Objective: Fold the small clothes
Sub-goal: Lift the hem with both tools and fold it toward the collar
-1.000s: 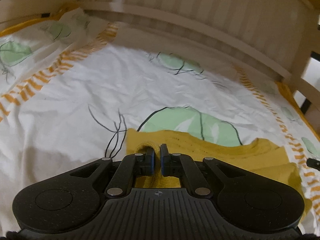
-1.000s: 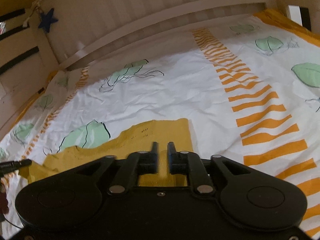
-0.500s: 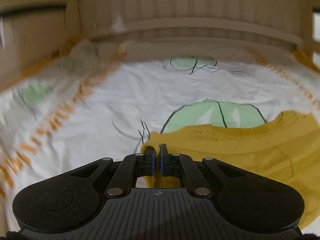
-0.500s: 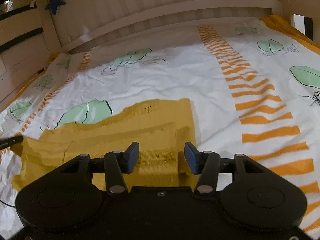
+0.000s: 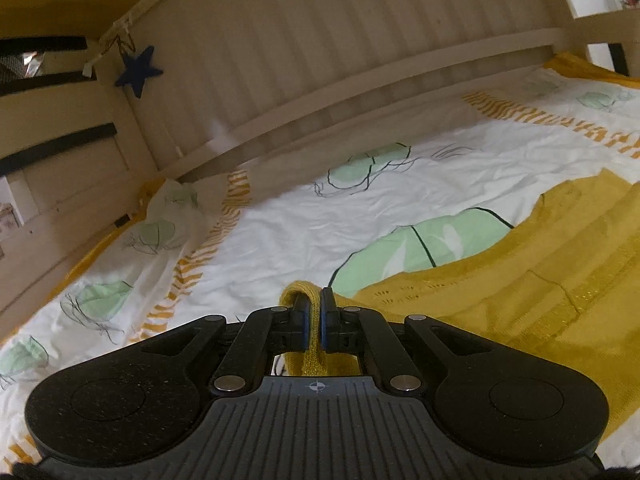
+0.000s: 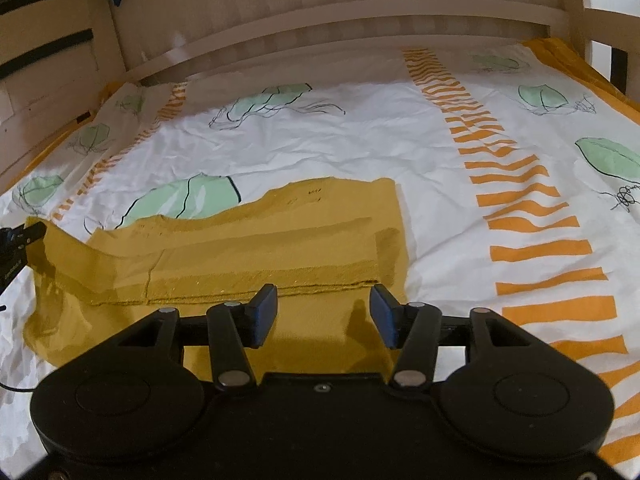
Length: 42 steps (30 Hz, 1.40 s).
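One yellow knit garment (image 5: pixel 520 280) lies on the leaf-print bedsheet (image 5: pixel 300 208). In the left wrist view, the left hand-held gripper (image 5: pixel 314 316) is clamped on a bunched corner of it, at the garment's near left. In the right wrist view, the right hand-held gripper (image 6: pixel 324 312) has just been opening; its jaws stand apart above the cloth, pressing nothing. A folded band already crosses the garment, so folding looks partly done, with further folds probably left.

Dim warm light — fisheye bending, slight blur.
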{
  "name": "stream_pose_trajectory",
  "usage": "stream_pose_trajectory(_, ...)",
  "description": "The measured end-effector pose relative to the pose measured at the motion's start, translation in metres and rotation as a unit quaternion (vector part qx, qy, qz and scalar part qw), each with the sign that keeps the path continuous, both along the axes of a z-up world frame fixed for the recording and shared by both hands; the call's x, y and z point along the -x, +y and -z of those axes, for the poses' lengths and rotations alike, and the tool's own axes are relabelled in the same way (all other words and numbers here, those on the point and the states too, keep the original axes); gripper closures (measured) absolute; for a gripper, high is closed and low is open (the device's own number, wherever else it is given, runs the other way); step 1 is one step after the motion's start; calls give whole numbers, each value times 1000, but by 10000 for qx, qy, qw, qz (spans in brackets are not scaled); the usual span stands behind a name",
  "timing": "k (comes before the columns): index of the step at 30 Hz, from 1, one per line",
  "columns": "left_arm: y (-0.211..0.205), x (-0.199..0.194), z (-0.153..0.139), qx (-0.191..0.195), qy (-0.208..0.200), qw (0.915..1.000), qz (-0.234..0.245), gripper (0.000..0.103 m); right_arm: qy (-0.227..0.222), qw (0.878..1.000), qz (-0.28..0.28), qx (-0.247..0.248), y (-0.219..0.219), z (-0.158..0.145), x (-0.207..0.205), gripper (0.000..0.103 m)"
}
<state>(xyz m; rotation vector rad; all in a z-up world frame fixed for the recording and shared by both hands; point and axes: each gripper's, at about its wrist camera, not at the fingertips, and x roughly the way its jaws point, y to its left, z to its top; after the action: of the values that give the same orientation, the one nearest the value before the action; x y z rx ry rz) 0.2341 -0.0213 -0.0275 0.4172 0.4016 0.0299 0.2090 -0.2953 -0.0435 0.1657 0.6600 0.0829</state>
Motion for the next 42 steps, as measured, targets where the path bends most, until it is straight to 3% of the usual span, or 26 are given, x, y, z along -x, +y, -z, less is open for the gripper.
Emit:
stream_pose_trajectory(4, 17, -2, -2, 494, 256, 9984, -18, 99, -15, 9995, -107, 293, 9, -1, -1, 40)
stream_pose_trajectory(6, 28, -3, -4, 809, 393, 9959, -49, 99, -31, 9987, -159, 483, 12, -1, -2, 34)
stream_pose_trajectory(8, 38, -7, -6, 1161, 578, 9915, -77, 99, -26, 9978, -227, 623, 14, 1, -4, 29)
stream_pose_trajectory(13, 61, -16, -9, 1870, 923, 9780, -54, 99, 32, 9938, -430, 1027, 20, 10, -11, 29)
stream_pose_trajectory(17, 78, -28, -10, 2487, 1239, 9606, -33, 99, -25, 9857, -647, 1554, 27, 16, -16, 28)
stream_pose_trajectory(21, 97, -42, -9, 3158, 1518, 9365, -115, 99, -90, 9761, -877, 1985, 32, 21, -25, 28)
stream_pose_trajectory(25, 108, -52, -6, 3488, 1709, 9214, -132, 99, -154, 9755, -924, 1990, 29, 26, -38, 26)
stream_pose_trajectory(31, 111, -60, -3, 3561, 1847, 9159, -111, 99, -302, 9808, -757, 1773, 20, 25, -60, 26)
stream_pose_trajectory(32, 111, -61, -2, 3561, 1859, 9157, -101, 99, -304, 9822, -739, 1702, 19, 25, -63, 27)
stream_pose_trajectory(37, 109, -61, -2, 3526, 1861, 9170, -73, 99, -149, 9927, -768, 913, 8, 25, -70, 62)
stream_pose_trajectory(38, 109, -60, -2, 3523, 1847, 9174, -70, 99, -140, 9938, -763, 800, 7, 25, -69, 81)
stream_pose_trajectory(39, 108, -60, -3, 3532, 1832, 9174, -69, 99, -131, 9946, -786, 666, 5, 25, -68, 86)
stream_pose_trajectory(42, 110, -57, -4, 3602, 1774, 9158, -93, 99, -128, 9968, -756, 224, 0, 22, -64, 87)
